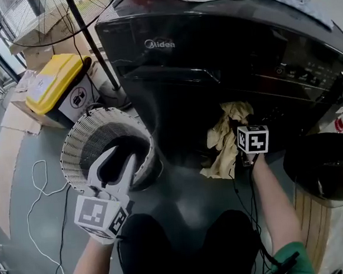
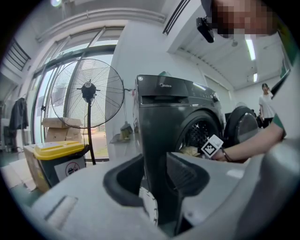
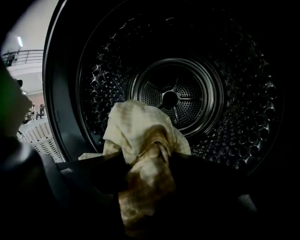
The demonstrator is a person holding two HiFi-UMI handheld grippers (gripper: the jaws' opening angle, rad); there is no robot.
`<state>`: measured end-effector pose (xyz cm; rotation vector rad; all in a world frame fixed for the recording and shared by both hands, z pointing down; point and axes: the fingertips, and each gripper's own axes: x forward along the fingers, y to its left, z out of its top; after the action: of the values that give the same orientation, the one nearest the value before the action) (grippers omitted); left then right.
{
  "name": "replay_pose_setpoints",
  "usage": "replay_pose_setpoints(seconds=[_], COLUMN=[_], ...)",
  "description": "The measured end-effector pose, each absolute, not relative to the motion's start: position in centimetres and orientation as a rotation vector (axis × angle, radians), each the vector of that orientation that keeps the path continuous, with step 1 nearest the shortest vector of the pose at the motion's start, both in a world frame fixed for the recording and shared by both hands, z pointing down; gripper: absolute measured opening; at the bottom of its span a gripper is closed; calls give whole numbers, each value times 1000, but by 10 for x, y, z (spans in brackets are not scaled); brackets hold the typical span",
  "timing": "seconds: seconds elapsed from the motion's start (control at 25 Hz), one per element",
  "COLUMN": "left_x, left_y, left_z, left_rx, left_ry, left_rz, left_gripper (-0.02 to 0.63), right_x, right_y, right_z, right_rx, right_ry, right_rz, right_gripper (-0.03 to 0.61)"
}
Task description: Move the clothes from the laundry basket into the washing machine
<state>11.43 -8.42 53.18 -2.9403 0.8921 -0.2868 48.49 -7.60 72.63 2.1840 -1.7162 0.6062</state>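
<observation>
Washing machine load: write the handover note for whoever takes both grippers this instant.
Left gripper: open, empty, above the white laundry basket.
Right gripper: closed on the yellowish cloth at the door opening of the washing machine.
Done: the cloth is out of the basket and at the mouth of the drum, with part of it hanging down the front.
To do: push it fully inside and release. The basket's inside is too dark to read, so check it for more clothes.
</observation>
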Motion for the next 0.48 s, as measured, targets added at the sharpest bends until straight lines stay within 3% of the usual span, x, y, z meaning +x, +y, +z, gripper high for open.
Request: replay_pose_setpoints(seconds=[0.16,0.48], left_x=[116,129], left_y=[-80,-75], left_z=[532,541], left_rx=[-2941,-2973], left_ry=[885,840], left_rz=[-286,-283], left_gripper=[152,152], right_x=[483,447], right_y=[-68,-27], right_z=[717,689], right_rx=[2198,2241], right_ry=[-1744,-1844], right_rz=[597,508], right_gripper=[330,333])
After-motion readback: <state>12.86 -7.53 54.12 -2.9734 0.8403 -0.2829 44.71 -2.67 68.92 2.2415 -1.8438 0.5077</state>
